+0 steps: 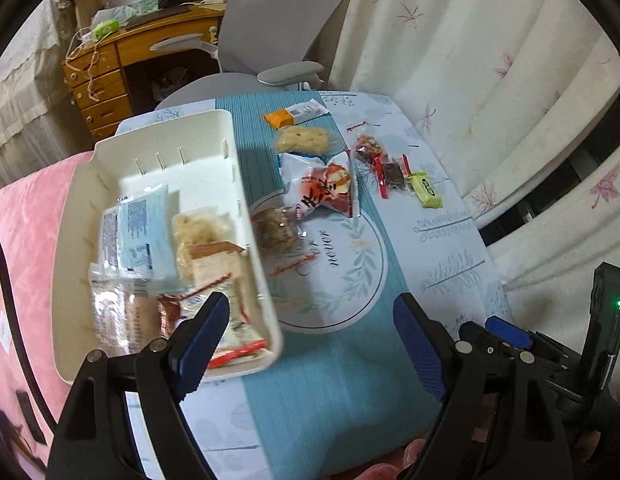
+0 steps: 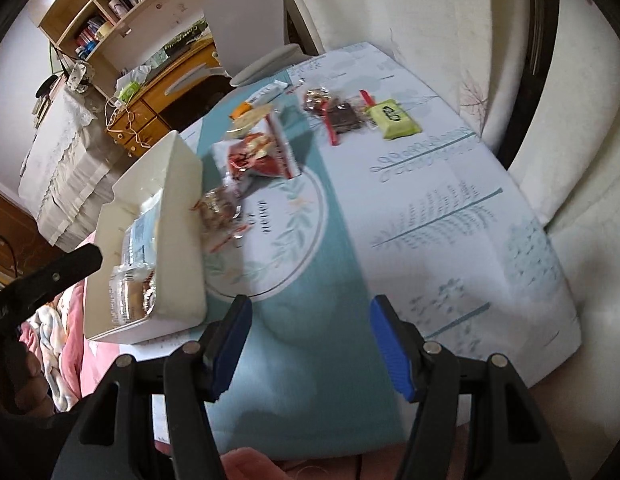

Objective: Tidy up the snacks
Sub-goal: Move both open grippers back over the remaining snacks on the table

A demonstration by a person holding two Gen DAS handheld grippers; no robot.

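The white bin sat at the table's left edge, part filled. Just right of its wall lay a clear-wrapped snack — ahead of both the left gripper and right gripper, both spread wide and empty; which was nearer, I couldn't tell.

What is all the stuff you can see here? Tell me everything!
White plastic storage box: one, at the table's left edge, several wrapped snacks inside.
Red-and-white snack bag: one, mid-table, right of the box.
Clear-wrapped brown snack: one, beside the box's right wall.
Pale round cracker pack: one, farther back.
Orange-and-white bar: one, at the far end.
Green rectangular candy pack: one, at the right.
Dark brown wrapped square: one, left of the green pack.
Blue-and-white leaf-patterned tablecloth: one, covering the table.
Grey office chair: one, behind the table.
Left claw: open, blue pads.
Right claw: open, blue pads.
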